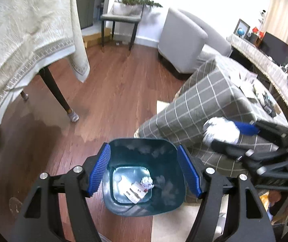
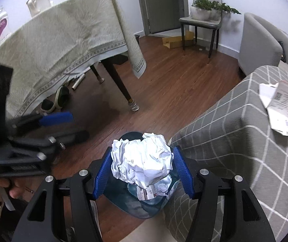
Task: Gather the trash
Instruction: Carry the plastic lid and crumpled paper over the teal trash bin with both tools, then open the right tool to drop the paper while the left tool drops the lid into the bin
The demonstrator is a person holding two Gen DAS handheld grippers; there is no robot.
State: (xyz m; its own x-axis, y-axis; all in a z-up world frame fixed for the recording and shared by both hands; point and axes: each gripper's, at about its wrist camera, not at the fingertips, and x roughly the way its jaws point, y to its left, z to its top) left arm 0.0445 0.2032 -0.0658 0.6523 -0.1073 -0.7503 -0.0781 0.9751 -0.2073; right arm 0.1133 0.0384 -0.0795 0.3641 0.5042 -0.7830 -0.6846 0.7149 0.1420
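No print can be read: the torn mailer (image 2: pixel 281 109) lying to the right of the right gripper (image 2: pixel 143 172) bears QR codes and a barcode, but its lettering is too blurred.

Bin (image 1: pixel 144 173): on floor, beside sofa (image 1: pixel 204 104).
In bin: paper ball (image 1: pixel 147 182), card (image 1: pixel 135 193).
Above bin: crumpled paper (image 2: pixel 142 159).

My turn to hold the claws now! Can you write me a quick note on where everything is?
Left claw: open, empty, above the dark teal plastic bin.
Right claw: shut on a big crumpled white paper ball, over the bin.
Done: a small crumpled wad and a printed card lie in the bin.
Left: drop the ball in; torn printed paper still lies on the grey checked sofa.
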